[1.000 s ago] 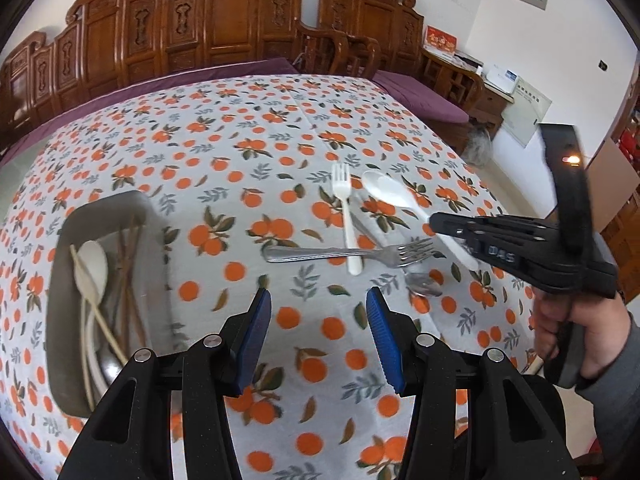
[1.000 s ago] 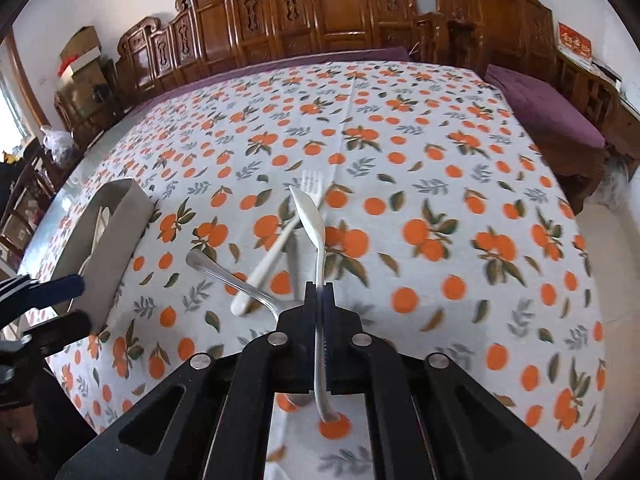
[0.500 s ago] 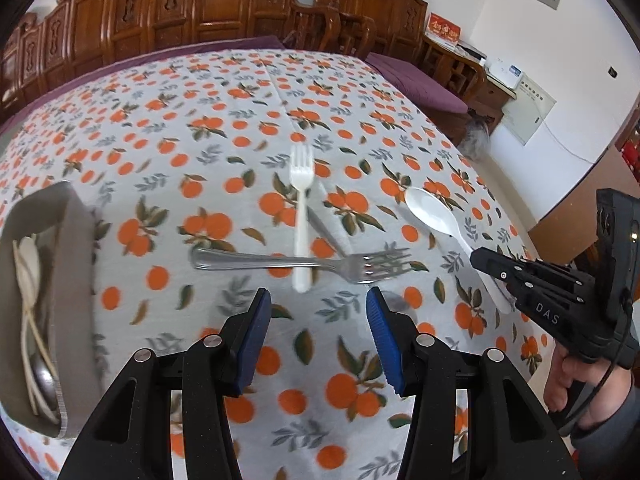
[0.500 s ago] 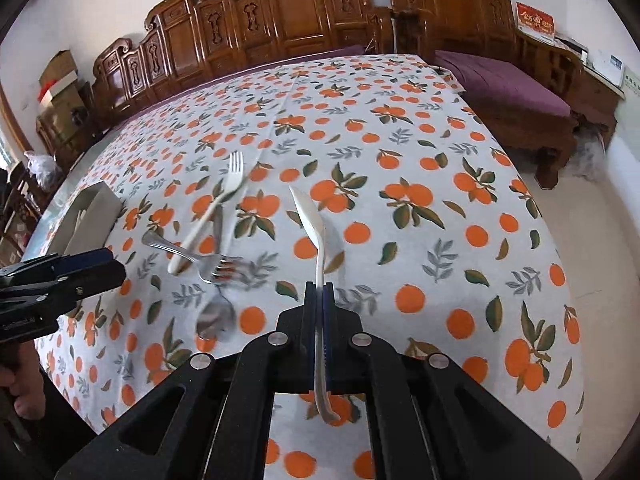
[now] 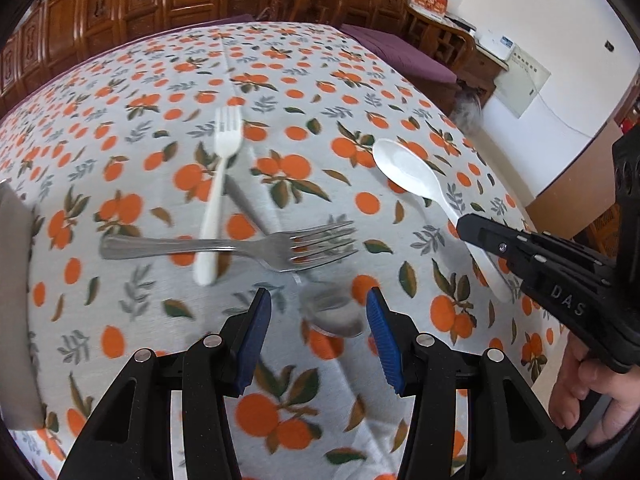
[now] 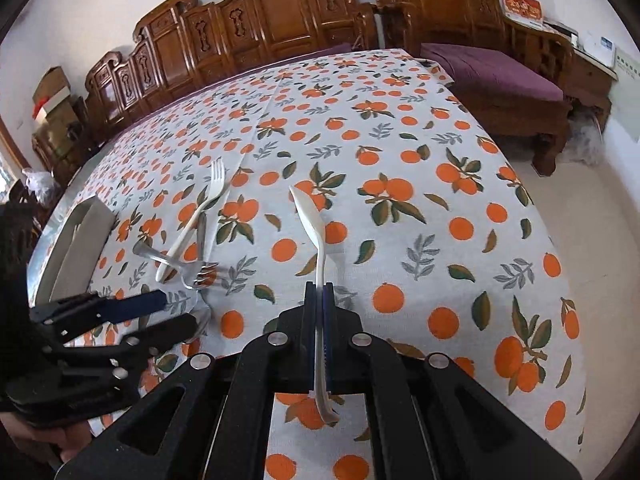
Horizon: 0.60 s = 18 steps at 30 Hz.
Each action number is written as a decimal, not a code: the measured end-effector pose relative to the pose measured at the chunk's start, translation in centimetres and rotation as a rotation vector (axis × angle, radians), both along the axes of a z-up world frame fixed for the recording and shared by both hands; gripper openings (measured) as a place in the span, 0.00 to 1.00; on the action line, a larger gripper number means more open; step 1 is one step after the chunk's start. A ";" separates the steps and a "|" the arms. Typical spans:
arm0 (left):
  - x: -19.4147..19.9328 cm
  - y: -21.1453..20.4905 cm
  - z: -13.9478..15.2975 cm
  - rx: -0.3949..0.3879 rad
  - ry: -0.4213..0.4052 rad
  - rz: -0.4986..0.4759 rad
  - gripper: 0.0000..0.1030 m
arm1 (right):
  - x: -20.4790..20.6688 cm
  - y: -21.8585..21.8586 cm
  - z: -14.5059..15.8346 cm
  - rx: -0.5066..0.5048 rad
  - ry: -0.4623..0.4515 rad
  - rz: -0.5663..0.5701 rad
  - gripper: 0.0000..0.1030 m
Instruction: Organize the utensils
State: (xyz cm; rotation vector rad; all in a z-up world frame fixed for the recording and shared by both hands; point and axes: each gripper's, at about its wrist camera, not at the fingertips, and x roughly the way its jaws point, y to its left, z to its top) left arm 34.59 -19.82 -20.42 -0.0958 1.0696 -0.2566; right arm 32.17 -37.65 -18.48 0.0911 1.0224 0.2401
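Note:
My left gripper is open, low over the tablecloth, with the bowl of a metal spoon lying between its blue pads, untouched. Just beyond it a metal fork lies crosswise over a white plastic fork. My right gripper is shut on the handle of a white spoon, held above the cloth with its bowl pointing away. In the left wrist view that white spoon and the right gripper are at the right. The left gripper shows at the left of the right wrist view, beside the forks.
A grey tray stands at the table's left, its wall at the left edge of the left wrist view. Carved wooden chairs line the far side. The table's right edge drops to the floor. A hand holds the right gripper.
My left gripper has moved right and down, from beside the tray to just over the metal spoon. The right gripper has carried the white spoon to the right, away from the forks.

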 end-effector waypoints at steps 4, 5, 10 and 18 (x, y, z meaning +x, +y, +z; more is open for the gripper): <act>0.2 -1.3 -0.3 0.052 -0.012 -0.018 0.46 | 0.0 -0.5 0.1 0.007 0.001 -0.011 0.04; 0.2 -1.5 -0.4 0.068 -0.016 -0.026 0.46 | 0.0 -0.6 0.1 0.009 0.001 -0.013 0.04; 0.2 -2.3 -1.0 0.157 -0.017 -0.061 0.40 | -0.1 -0.7 0.1 0.013 0.001 -0.013 0.04; -0.7 -1.6 -0.5 0.182 -0.036 -0.086 0.10 | -0.2 0.0 0.4 0.008 -0.004 0.005 0.04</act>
